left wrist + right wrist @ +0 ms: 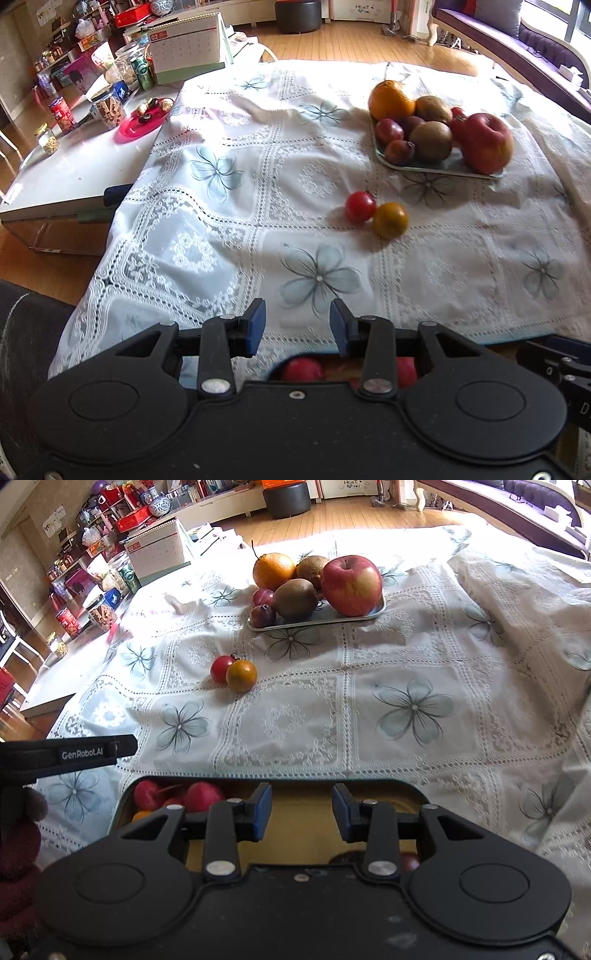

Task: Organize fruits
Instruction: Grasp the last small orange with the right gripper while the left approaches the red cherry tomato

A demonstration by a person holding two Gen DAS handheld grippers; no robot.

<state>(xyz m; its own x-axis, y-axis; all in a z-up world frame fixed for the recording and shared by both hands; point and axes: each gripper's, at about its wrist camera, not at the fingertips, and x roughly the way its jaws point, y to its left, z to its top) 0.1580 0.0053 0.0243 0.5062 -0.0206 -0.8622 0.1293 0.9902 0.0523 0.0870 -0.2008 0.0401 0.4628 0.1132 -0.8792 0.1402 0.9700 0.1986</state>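
A red cherry tomato (360, 206) (222, 668) and an orange one (390, 220) (241, 675) lie touching on the lace tablecloth. Behind them a pale tray (439, 170) (325, 617) holds an orange (391, 99), an apple (485, 144) (351, 585), two kiwis (295, 598) and small dark-red plums (263, 615). A second dark-rimmed tray (380, 784) lies under my right gripper (301, 812), with red radish-like fruit (201, 795) at its left. My left gripper (297, 325) is open and empty above the near cloth edge. My right gripper is open and empty.
A cluttered side table (85, 173) with jars, a red can, a pink plate (138, 123) and a desk calendar (186, 48) stands to the left. Wooden floor and a black ottoman (298, 14) lie beyond. The left gripper's body (66, 755) shows at the right view's left edge.
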